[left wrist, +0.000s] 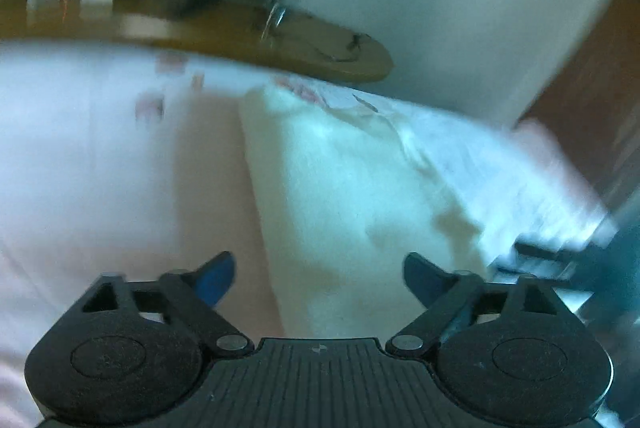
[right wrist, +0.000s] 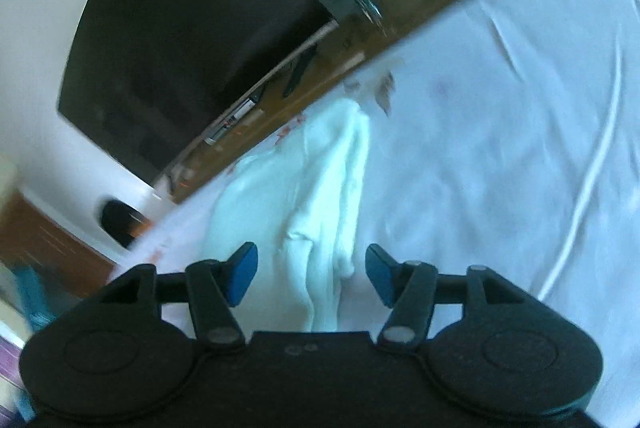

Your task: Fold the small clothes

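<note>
Below: white garment [right wrist: 320,187] crumpled on the bed sheet [right wrist: 500,147] near its wooden edge, beneath gaping, empty left gripper [left wrist: 318,278] and right gripper [right wrist: 312,274].

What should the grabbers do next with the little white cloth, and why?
Probably lower the right gripper and pinch the near edge of the small white garment. Its jaws stand open with that bunched edge between them, not pressed. The left gripper is open and empty over the garment too. The cloth lies rumpled on the white bedsheet, so folding needs a hold first.
</note>
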`<state>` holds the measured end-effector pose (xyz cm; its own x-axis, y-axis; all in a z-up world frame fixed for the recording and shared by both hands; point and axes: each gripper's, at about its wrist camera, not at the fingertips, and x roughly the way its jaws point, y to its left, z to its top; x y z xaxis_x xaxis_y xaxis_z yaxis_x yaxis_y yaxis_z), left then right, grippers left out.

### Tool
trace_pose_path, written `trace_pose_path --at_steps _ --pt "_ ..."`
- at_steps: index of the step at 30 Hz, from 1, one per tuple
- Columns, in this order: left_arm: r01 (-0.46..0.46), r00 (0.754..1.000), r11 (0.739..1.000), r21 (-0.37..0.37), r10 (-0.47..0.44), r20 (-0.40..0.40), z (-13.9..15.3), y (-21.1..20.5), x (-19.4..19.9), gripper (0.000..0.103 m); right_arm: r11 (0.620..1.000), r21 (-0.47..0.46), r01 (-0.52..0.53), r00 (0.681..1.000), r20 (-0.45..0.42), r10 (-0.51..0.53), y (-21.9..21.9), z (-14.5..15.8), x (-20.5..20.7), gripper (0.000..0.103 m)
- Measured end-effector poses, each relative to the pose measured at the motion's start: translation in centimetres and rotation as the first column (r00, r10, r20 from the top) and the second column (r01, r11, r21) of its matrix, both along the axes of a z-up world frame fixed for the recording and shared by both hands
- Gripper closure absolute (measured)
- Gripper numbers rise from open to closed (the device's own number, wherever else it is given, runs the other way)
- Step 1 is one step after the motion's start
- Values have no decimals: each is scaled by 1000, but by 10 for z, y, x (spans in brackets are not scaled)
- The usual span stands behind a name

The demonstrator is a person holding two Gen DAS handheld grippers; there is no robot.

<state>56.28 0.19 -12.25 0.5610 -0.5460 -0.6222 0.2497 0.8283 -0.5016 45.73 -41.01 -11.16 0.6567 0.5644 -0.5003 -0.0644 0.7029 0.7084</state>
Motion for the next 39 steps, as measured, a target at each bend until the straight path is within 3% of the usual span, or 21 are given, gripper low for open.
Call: trace_pose_path --at_steps 1,3,11,13,18,22,27,29,30,32,34,36,39 --pt "-8 999 996 -84 5 -35 -7 8 4 21 997 83 -6 999 -38 10 -8 -9 4 43" --pt "-19 998 989 -147 10 -62 -14 14 8 26 990 141 3 998 -60 6 -12 -19 10 43" --pt "-1 996 980 -197 -18 -92 -28 7 31 30 990 139 -28 996 -81 39 5 -32 35 46" --pt "13 996 990 -143 -26 -88 -26 0 38 40 992 116 -40 995 -83 50 12 -33 45 48" --pt "47 996 997 -54 -51 -73 -18 -13 46 40 996 74 -59 995 -71 64 25 -33 61 52" --pt "58 996 997 -49 -61 -66 -17 -15 51 44 997 38 -68 996 -55 70 31 -34 66 62" --pt "84 996 995 53 -81 -47 -8 -25 50 48 996 3 -84 996 -41 84 28 -31 57 68" --pt "85 996 991 108 -83 -20 -4 -34 47 49 995 -63 -73 997 -27 71 38 -26 57 70" --pt "88 996 984 157 -90 9 1 -41 44 55 990 -122 -72 997 -9 72 46 -22 58 71" --pt "103 985 945 309 -140 98 14 -61 31 64 967 -246 -64 997 24 73 64 -12 53 72" --pt "98 980 925 368 -153 124 25 -73 23 69 934 -353 -51 996 53 74 81 -1 46 73" --pt "98 981 929 357 -151 123 34 -73 21 70 917 -398 -31 995 72 65 92 10 40 74" --pt "94 981 939 331 -145 132 50 -63 17 71 927 -375 -9 994 101 50 97 26 29 75"
